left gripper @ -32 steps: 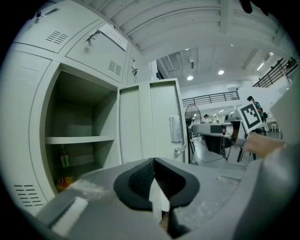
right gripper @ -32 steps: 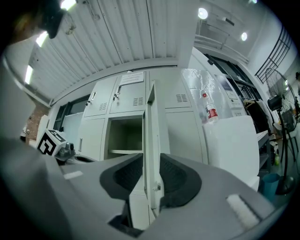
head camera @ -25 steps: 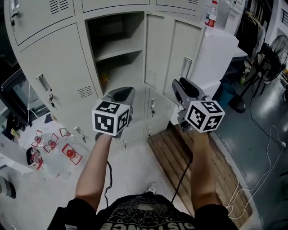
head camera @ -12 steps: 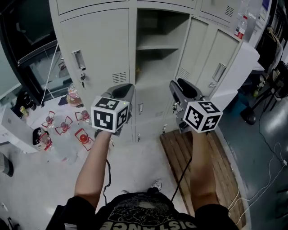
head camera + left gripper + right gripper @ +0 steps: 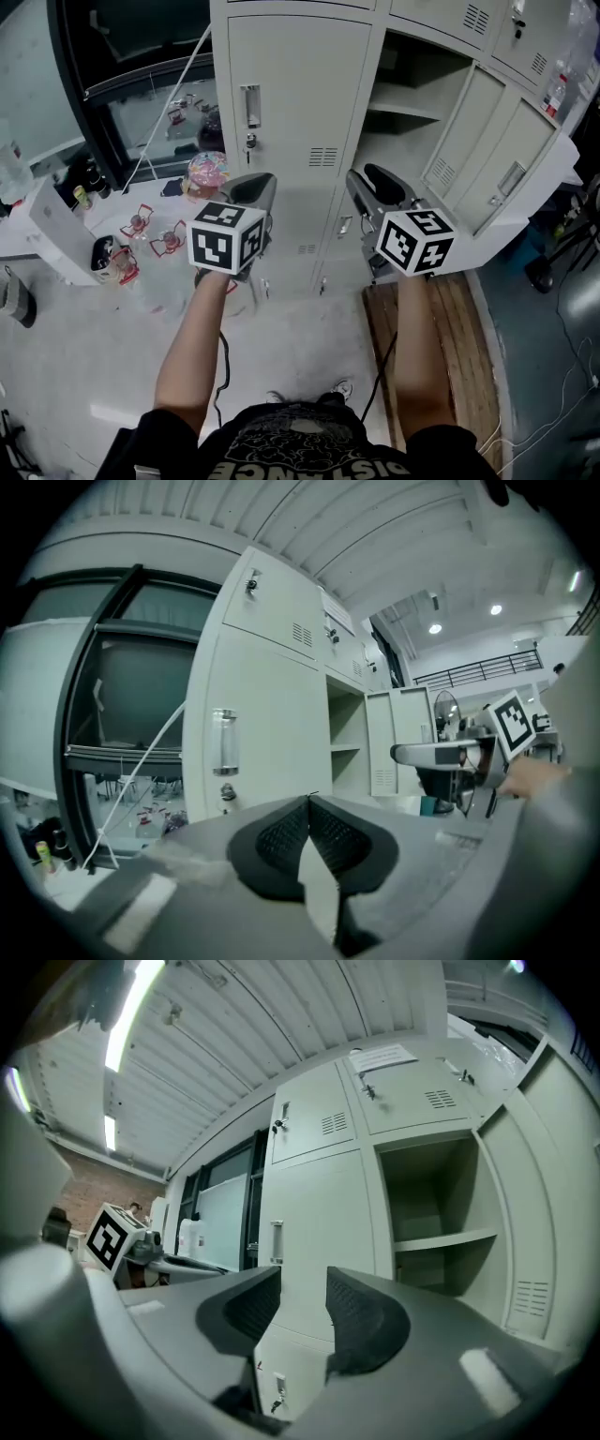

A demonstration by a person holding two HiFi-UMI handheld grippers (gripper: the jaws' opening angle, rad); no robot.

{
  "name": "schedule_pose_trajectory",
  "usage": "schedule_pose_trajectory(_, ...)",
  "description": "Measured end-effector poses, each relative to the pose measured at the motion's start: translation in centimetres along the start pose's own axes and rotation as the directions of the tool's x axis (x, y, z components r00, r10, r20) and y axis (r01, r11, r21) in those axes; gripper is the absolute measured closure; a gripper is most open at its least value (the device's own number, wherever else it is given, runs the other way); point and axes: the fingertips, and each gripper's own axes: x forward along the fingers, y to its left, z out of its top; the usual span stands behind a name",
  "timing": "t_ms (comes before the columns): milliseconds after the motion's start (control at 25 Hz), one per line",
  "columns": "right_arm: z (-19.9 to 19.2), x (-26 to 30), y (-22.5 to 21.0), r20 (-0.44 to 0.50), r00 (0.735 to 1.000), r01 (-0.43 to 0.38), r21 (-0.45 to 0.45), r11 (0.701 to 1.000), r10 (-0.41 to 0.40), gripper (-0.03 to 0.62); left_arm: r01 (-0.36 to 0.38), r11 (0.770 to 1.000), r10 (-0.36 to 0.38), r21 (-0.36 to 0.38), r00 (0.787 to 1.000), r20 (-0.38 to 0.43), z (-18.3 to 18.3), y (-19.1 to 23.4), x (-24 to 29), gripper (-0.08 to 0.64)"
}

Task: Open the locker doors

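Note:
The grey lockers fill the top of the head view. One tall door [image 5: 281,103] with a metal handle [image 5: 249,106] and a key lock is closed. To its right a compartment [image 5: 412,103] stands open, its door [image 5: 506,178] swung out to the right. My left gripper [image 5: 255,180] is held in the air short of the closed door, with its jaws shut [image 5: 309,799] on nothing. Level with it on the right, the jaws of my right gripper [image 5: 370,180] are opening, with a clear empty gap [image 5: 303,1283] between them. Neither gripper touches the lockers.
A wooden pallet [image 5: 441,328] lies on the floor under the open door. Plastic bottles with red labels [image 5: 141,230] and a white table [image 5: 56,234] stand at the left, before a dark glass window [image 5: 141,56]. Smaller closed lockers [image 5: 412,1096] sit above. A cable [image 5: 223,361] hangs from my left arm.
The head view has swung left: the lockers slid right, and the closed door now faces both grippers. The grippers stay side by side at the same height.

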Motion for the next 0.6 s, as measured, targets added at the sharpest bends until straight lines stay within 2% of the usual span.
schedule_pose_trajectory(320,-0.9,6.4,7.7,-0.024,0.99,-0.136,-0.006,0.991,0.136,0.436,-0.115,0.993,0.115,-0.016,0.993,0.005,-0.7,6.7,-5.7,0.555)
schedule_pose_trajectory(600,-1.1,11.4,11.9,-0.047,0.972,-0.232,-0.013,0.973,0.231,0.419,-0.195,0.98,0.195,-0.031,0.981,0.007,-1.0,10.8,-8.4,0.555)
